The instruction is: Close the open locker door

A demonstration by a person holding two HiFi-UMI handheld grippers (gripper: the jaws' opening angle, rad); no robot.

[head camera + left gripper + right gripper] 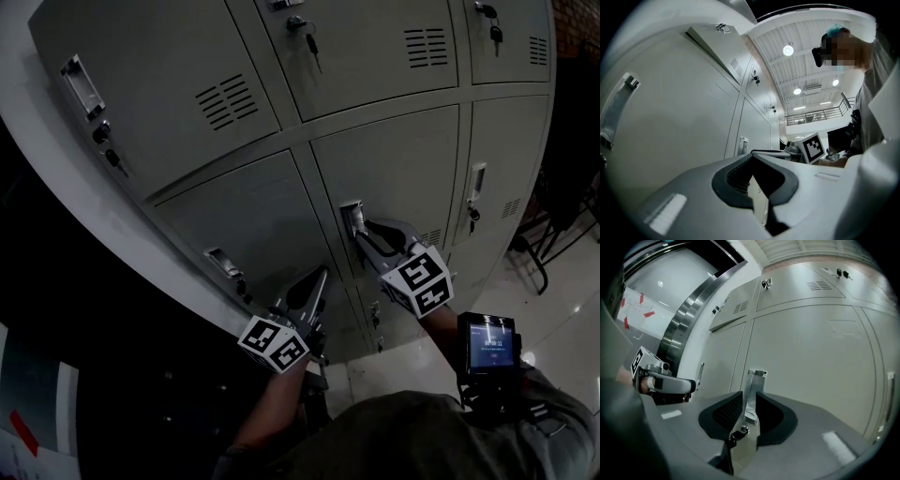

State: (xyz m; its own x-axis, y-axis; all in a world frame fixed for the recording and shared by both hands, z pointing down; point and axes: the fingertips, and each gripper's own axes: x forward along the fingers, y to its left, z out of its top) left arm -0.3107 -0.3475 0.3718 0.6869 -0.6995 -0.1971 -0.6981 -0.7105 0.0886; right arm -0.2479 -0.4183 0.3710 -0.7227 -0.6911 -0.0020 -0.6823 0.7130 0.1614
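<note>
Two things were hard to read: whether the locker door [394,169] stood ajar or flush with its neighbours, and what lay below its door handle [352,217], where the person's arms and body covered the lowest lockers. Left of the door handle, past the edge of the locker bank [234,94], everything was black. Far above the door handle, one more handle was cut off by the top edge of the head view.

We counted four handles shown whole in the head view and two grippers, each carrying one marker cube [419,278]. One lit screen [487,342] sat on the wrist below and to the right of the door handle.

The right gripper [750,413] reached the door handle from below and to the right. Its jaws had closed on the metal bar, a dark pad against each side. A small lock [739,431] sat just under the door handle, low in the gap between the jaws.

The left gripper [757,180] hung below and to the left of the door handle, well apart from it. Its jaws were parted with nothing between them; only grey locker panel showed through the gap. We could not make out whether its tips touched the locker face.
</note>
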